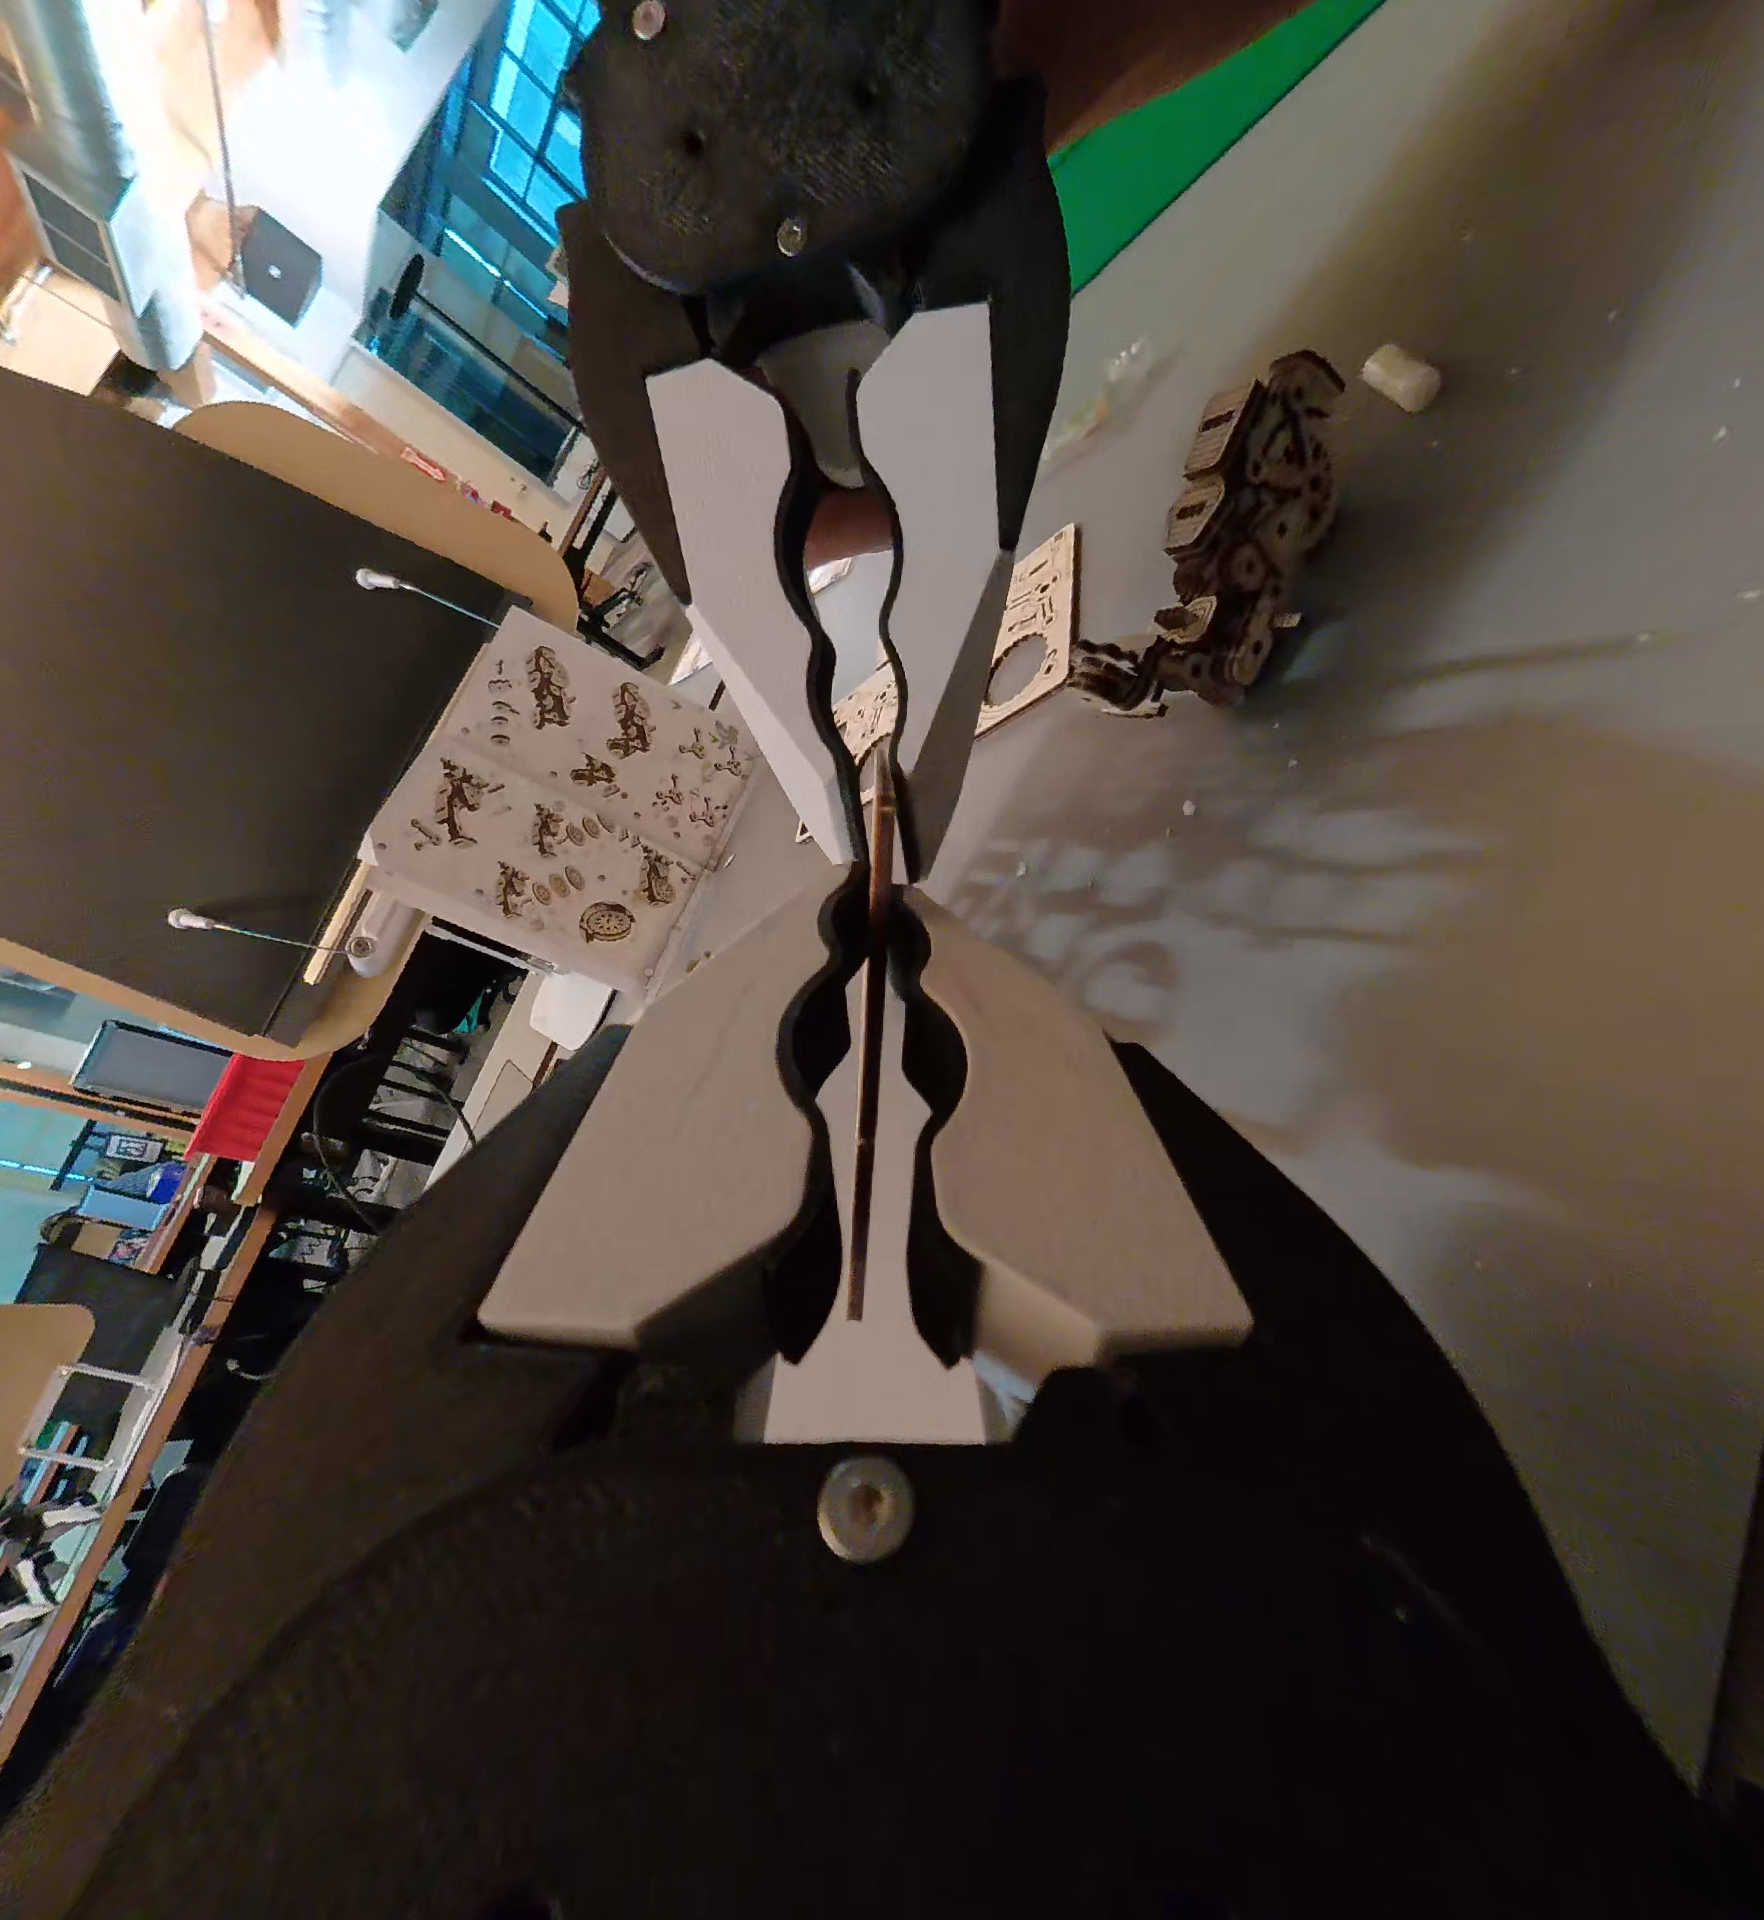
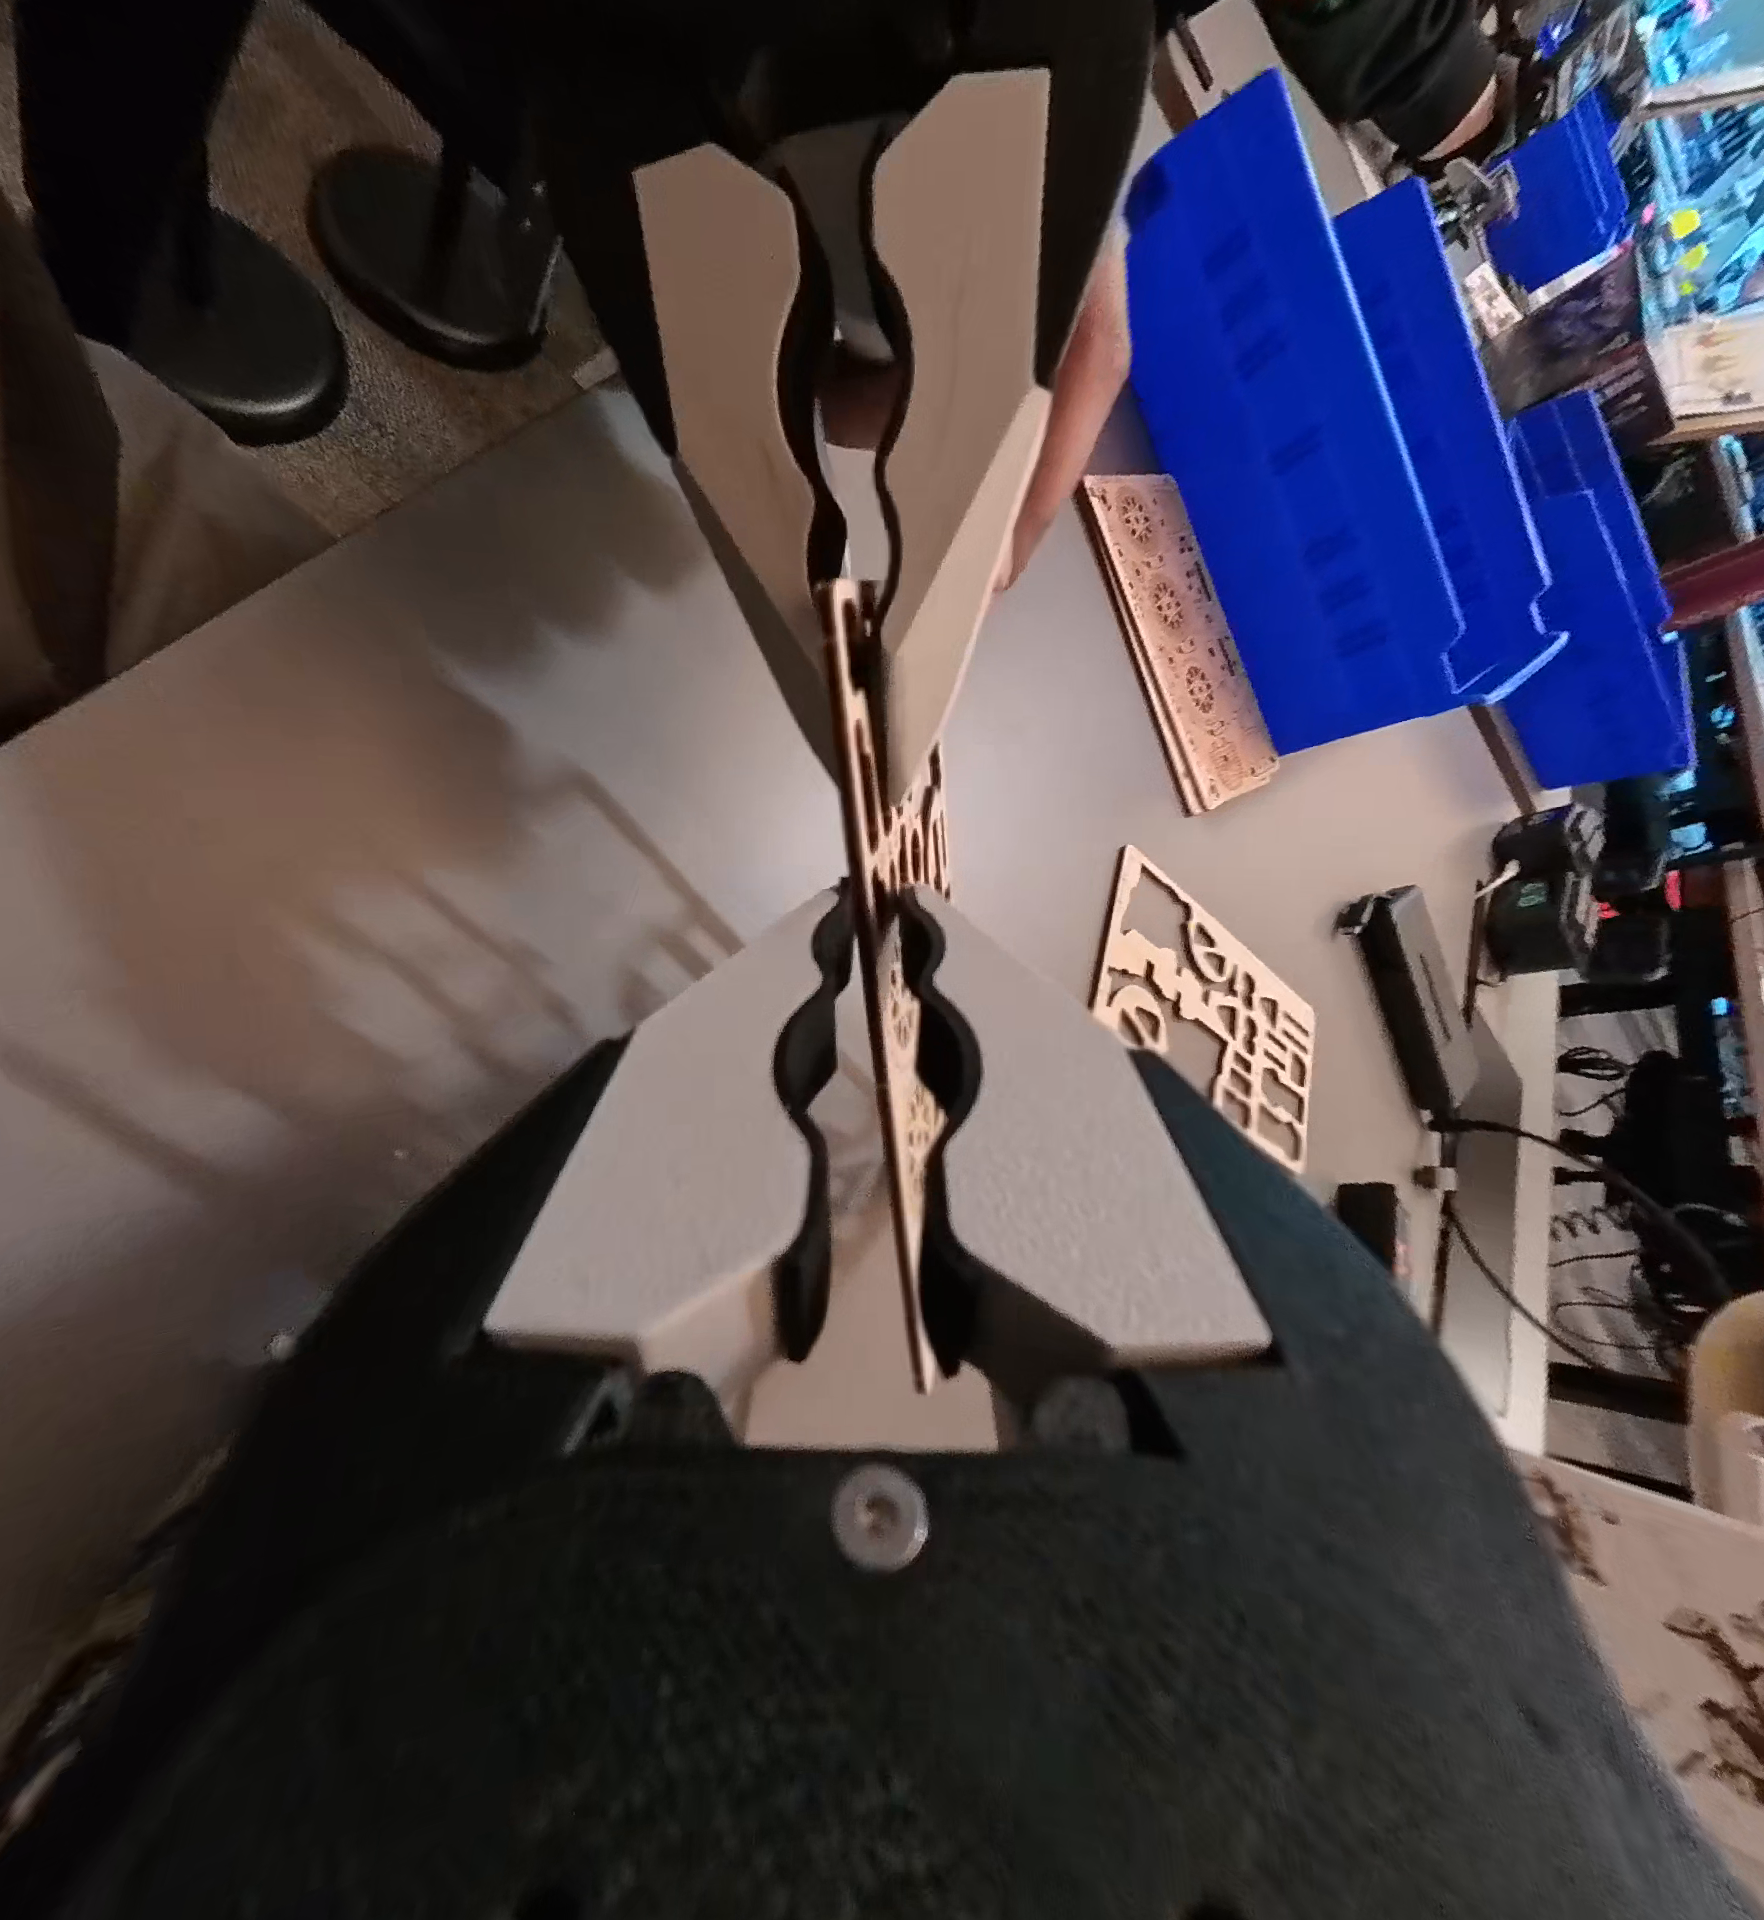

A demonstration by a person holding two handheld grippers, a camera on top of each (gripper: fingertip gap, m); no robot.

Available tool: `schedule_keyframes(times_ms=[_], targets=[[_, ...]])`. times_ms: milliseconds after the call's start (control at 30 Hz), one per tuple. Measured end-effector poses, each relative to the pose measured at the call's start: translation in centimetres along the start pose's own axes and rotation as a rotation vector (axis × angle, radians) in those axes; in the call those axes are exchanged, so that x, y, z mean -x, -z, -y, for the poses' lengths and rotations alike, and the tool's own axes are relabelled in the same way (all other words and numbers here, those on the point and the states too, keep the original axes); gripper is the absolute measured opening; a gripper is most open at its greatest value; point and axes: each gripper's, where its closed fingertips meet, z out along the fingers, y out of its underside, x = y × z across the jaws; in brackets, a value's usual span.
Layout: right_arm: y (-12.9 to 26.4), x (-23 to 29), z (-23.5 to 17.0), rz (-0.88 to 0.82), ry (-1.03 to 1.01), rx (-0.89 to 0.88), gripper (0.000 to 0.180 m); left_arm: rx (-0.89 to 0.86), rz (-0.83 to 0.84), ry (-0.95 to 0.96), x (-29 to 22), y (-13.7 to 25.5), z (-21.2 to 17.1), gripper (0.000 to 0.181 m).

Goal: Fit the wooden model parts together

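I hold a thin laser-cut wooden sheet point(image 2: 883, 831) edge-on between both tools, up above the grey worktop point(image 2: 358, 831) rather than on it, probably so I can flex it and free a part. My right gripper point(image 2: 876, 914) has its jaws pressed onto the near end of the sheet, which runs back deep between them and shows gear-shaped cut-outs. My left gripper point(image 1: 873, 914) pinches the same sheet, seen there only as a dark thin edge point(image 1: 870, 1091). The two tools meet nose to nose, each gripping one end, so the sheet is braced from both sides and cannot twist away.

The rest of the kit waits on the worktop. The partly built wooden model point(image 1: 1242, 540) stands well apart, near a small white cylinder point(image 1: 1399, 378). A punched-out sheet point(image 2: 1210, 997) lies flat to my right, and a stack of uncut sheets point(image 2: 1179, 644) sits just beside the blue bins point(image 2: 1377, 468). The instruction booklet point(image 1: 566, 810) lies open at the worktop's edge, presumably for reference.

I judge that no part is being fitted yet; this looks like the stage of getting a piece out of its sheet
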Motion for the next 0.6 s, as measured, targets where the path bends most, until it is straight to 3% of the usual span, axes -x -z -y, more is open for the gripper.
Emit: schedule_keyframes(times_ms=[33, 600], targets=[[0.0, 0.0, 0.0, -0.009, 0.021, -0.002, 0.005, 0.0, 0.0, 0.0, 0.0, 0.0, 0.0, 0.001], [-0.2, 1.0, 0.0, 0.03, 0.053, 0.007, 0.006, 0.033, -0.032, -0.06, -0.8, -0.1, -0.4, 0.001]])
